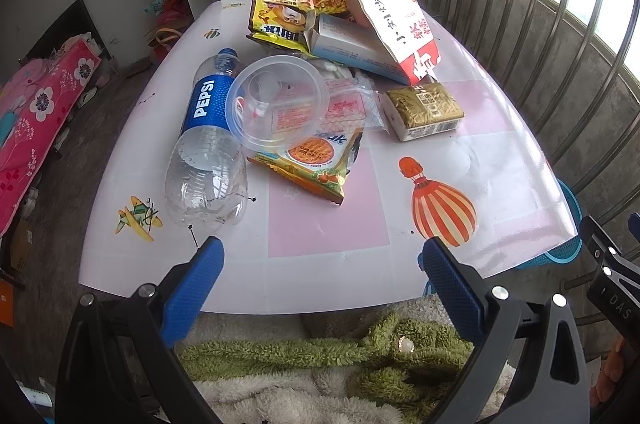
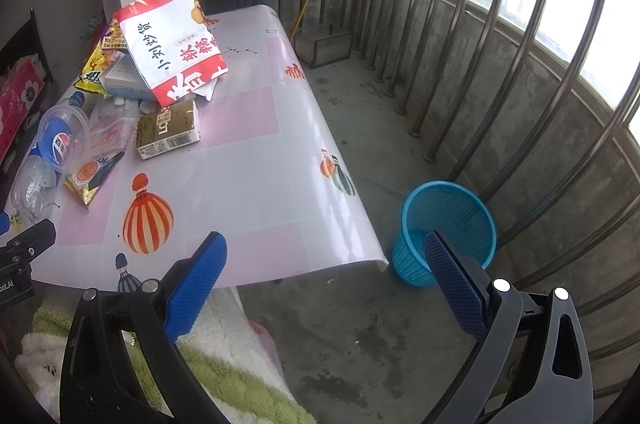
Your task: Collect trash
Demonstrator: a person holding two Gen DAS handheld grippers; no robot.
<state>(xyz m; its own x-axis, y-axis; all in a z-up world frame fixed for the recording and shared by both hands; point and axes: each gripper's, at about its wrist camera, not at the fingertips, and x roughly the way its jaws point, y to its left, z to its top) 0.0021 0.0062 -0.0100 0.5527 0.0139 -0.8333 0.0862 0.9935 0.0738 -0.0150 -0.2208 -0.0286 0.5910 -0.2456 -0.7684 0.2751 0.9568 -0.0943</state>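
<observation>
Both tools hang at the near edge of the counter [image 1: 320, 284], the left hand-held gripper [image 1: 320, 256] and the right hand-held gripper [image 2: 326, 252] each with fingers spread apart and holding nothing, so by my reading the collecting has not begun. The blue bin [image 2: 448, 224] on the floor just beyond the right one looks empty. All the trash lies ahead of the left one: nearest the bottle [image 1: 206, 139], then the plastic cup [image 1: 276, 99], snack wrapper [image 1: 316, 163] and gold pack [image 1: 424, 109], with bags [image 1: 384, 11] piled at the far end.
</observation>
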